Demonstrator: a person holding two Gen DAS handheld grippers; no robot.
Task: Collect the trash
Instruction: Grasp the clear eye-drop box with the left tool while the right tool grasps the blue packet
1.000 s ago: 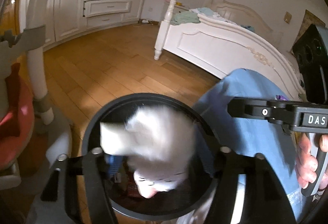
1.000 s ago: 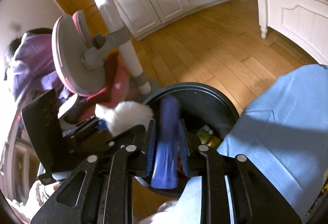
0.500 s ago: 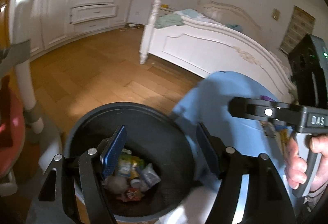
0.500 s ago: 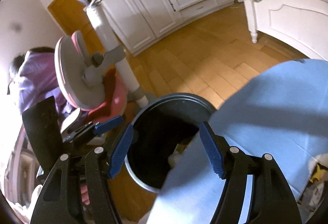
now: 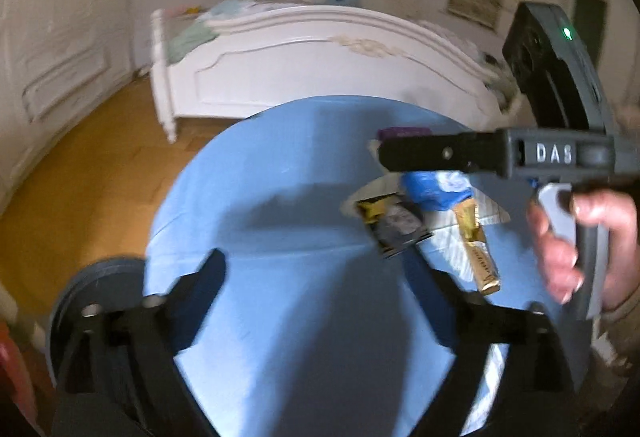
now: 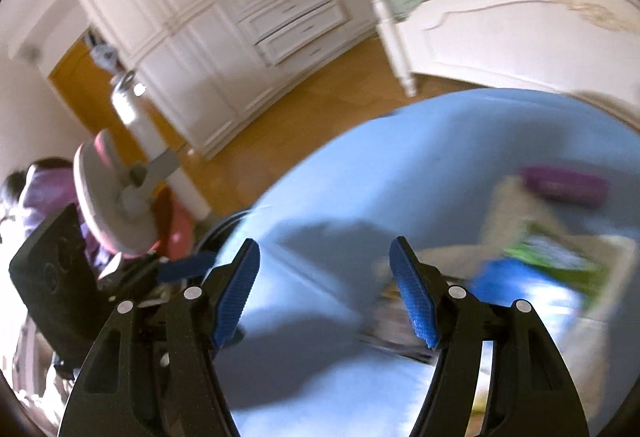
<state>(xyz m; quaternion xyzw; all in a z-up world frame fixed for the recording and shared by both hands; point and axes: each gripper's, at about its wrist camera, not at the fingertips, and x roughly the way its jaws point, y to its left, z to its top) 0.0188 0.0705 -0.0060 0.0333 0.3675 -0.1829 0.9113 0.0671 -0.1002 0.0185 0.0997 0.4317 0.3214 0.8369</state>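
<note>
Both grippers hover over a round table under a blue cloth (image 5: 304,165). My left gripper (image 5: 320,289) has nothing between its jaws, which are opening wide. My right gripper (image 6: 324,297) is also opening and holds nothing. It shows side-on in the left wrist view (image 5: 400,153), held by a hand (image 5: 568,237). Trash lies on the cloth to the right: a gold wrapper (image 5: 480,249), a dark packet (image 5: 396,225), a blue bag (image 5: 432,185), a purple item (image 6: 560,185) and a green packet (image 6: 552,261). The black bin (image 5: 96,285) stands at the table's left edge.
A white bed (image 5: 320,61) stands beyond the table, and white cupboards (image 6: 224,37) line the wall across a wooden floor (image 5: 80,177). A pink and grey chair (image 6: 112,213) and a person in purple (image 6: 36,193) are at the left by the bin.
Both grippers swung right from above the bin to above the blue table. The white tissue and the blue item left the jaws, and both pairs of jaws have spread.
</note>
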